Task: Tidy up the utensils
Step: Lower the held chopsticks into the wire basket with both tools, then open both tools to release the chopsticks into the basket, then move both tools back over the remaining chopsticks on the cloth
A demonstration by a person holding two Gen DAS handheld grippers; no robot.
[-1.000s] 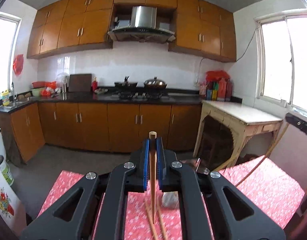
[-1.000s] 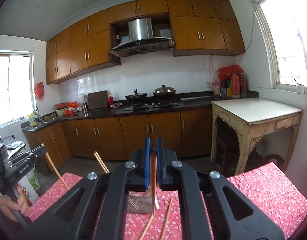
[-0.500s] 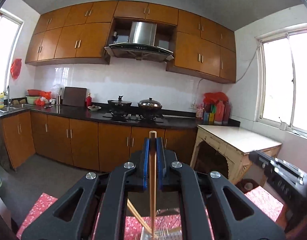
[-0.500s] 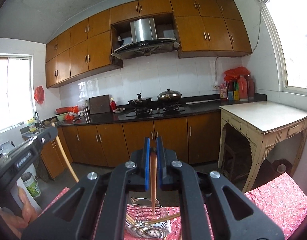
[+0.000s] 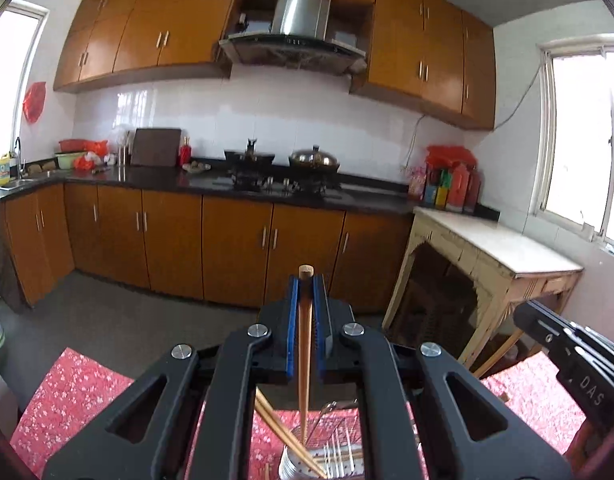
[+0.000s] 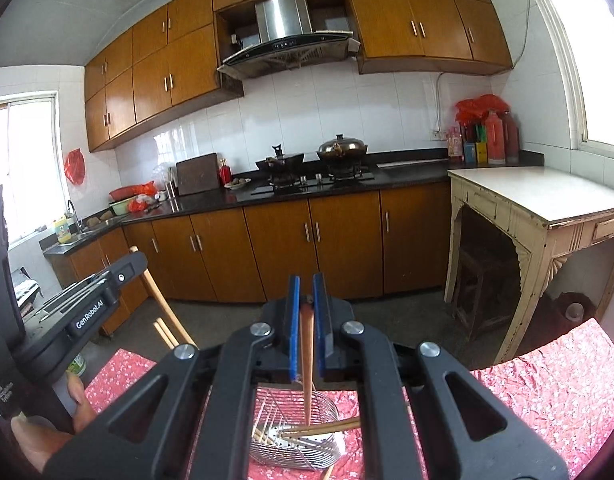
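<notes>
Left gripper [image 5: 305, 292] clamps 1 chopstick [image 5: 305, 360] upright. Right gripper [image 6: 306, 296] clamps another chopstick [image 6: 307, 360], tip over the wire basket [image 6: 327, 404].

Lidded wok [image 6: 342, 146], cream side table [image 6: 547, 196]

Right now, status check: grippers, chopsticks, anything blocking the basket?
Left gripper shut on a chopstick; right gripper shut on another chopstick. Both tips over the wire basket. Chopsticks already lying across it.

"GenRobot.AI" on left hand-held gripper [image 6: 137, 258]; "DAS" on right hand-held gripper [image 5: 525, 316].
</notes>
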